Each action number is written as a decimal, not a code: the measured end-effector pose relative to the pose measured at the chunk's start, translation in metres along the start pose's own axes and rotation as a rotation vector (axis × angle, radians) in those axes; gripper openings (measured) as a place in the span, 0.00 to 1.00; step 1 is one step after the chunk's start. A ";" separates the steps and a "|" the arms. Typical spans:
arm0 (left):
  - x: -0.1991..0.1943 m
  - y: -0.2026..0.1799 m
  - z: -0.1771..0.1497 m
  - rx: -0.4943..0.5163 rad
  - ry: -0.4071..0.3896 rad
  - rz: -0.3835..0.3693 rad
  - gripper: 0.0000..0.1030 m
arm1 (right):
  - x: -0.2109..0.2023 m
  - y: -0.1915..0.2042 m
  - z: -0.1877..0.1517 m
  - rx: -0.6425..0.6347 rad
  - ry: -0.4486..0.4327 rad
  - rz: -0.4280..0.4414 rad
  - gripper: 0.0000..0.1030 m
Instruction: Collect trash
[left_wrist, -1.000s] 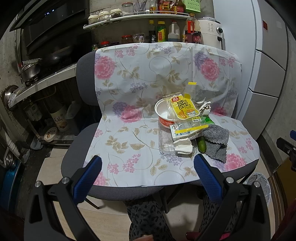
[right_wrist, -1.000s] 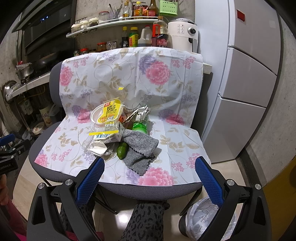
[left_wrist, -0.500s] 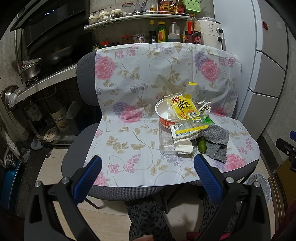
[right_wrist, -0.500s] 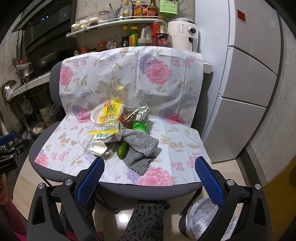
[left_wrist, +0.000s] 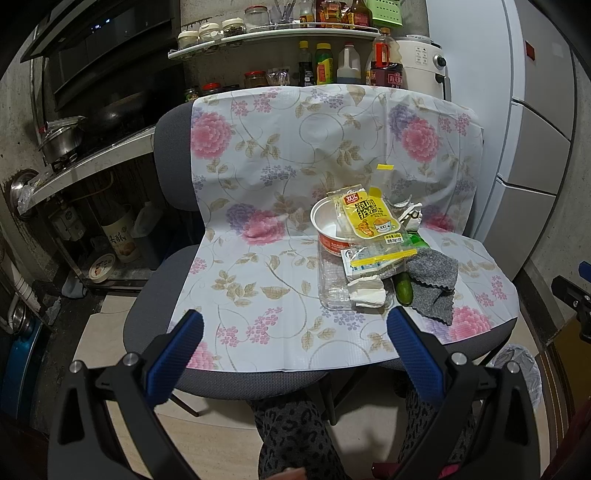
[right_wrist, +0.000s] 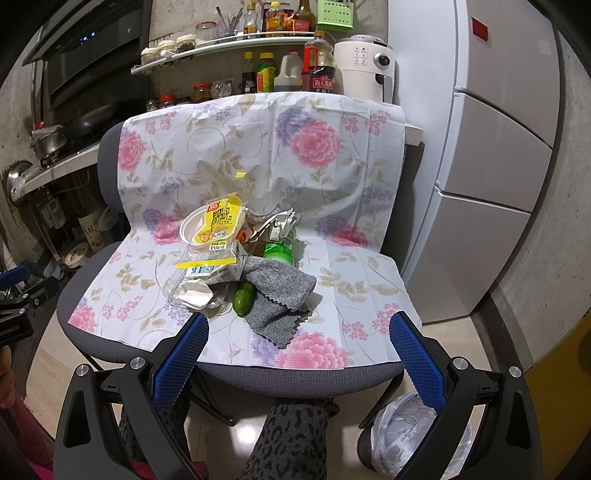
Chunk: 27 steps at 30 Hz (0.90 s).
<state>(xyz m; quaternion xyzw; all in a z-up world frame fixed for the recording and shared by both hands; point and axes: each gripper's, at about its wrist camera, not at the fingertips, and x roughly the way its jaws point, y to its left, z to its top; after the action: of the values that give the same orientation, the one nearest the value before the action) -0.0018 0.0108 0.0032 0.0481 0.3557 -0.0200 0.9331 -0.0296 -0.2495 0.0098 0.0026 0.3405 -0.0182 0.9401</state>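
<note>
A heap of trash lies on a chair covered with a floral sheet (left_wrist: 280, 192): a white instant-noodle bowl (left_wrist: 327, 229), a yellow snack packet (left_wrist: 369, 216) (right_wrist: 219, 223), a clear plastic tray (left_wrist: 332, 284) with crumpled paper (left_wrist: 367, 291), a green bottle (right_wrist: 280, 249), a cucumber (right_wrist: 243, 298) and a grey cloth (right_wrist: 280, 295). My left gripper (left_wrist: 295, 326) is open and empty, in front of the seat's near edge. My right gripper (right_wrist: 299, 330) is open and empty, over the seat's front edge near the cloth.
A bin lined with a white bag (right_wrist: 421, 435) stands on the floor at the chair's right front. A fridge (right_wrist: 498, 155) is on the right. A stove counter with pots (left_wrist: 66, 147) is on the left. A shelf of bottles (left_wrist: 325, 66) is behind the chair.
</note>
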 end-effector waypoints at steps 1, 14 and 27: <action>0.000 -0.001 0.000 0.000 0.000 0.000 0.94 | 0.000 0.000 0.000 0.000 0.001 0.000 0.94; 0.018 0.010 0.008 -0.016 0.066 -0.002 0.94 | 0.018 -0.006 -0.003 0.023 0.025 0.006 0.94; 0.069 0.009 0.012 -0.047 0.098 -0.004 0.94 | 0.060 0.013 0.015 -0.023 -0.081 0.151 0.94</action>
<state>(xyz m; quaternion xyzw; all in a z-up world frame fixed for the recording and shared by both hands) 0.0583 0.0182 -0.0338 0.0265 0.4015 -0.0109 0.9154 0.0264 -0.2391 -0.0169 0.0165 0.3014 0.0565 0.9517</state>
